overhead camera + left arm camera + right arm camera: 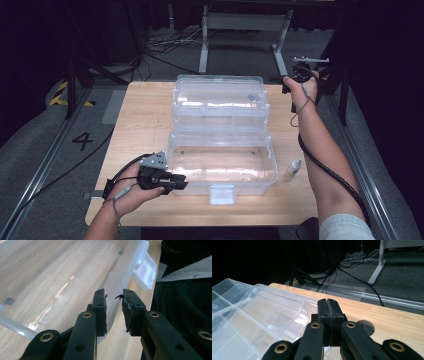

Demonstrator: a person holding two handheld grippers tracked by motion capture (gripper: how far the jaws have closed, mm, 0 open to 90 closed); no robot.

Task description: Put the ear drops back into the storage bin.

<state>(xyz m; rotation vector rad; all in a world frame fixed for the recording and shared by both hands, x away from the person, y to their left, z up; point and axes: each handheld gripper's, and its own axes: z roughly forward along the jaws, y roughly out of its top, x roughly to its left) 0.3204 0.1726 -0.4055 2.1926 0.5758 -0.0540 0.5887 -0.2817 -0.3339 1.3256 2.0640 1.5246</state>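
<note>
A clear plastic toolbox (222,150) stands open in the middle of the wooden table (145,120), with its lid (220,95) tipped back. My left gripper (181,183) sits at the box's front left corner. In the left gripper view its jaws (113,296) straddle the front wall (116,280): one pad is inside, the other outside, and bare table shows in the gap. My right gripper (296,78) is held up at the table's far right, beside the lid (262,315). Its pads (328,301) are pressed together with nothing between them.
A white latch (222,194) hangs from the middle of the box's front wall. A small white bottle (294,167) stands on the table right of the box. A dark round disc (365,326) lies near the right gripper. Cables and table legs (204,45) are on the floor beyond.
</note>
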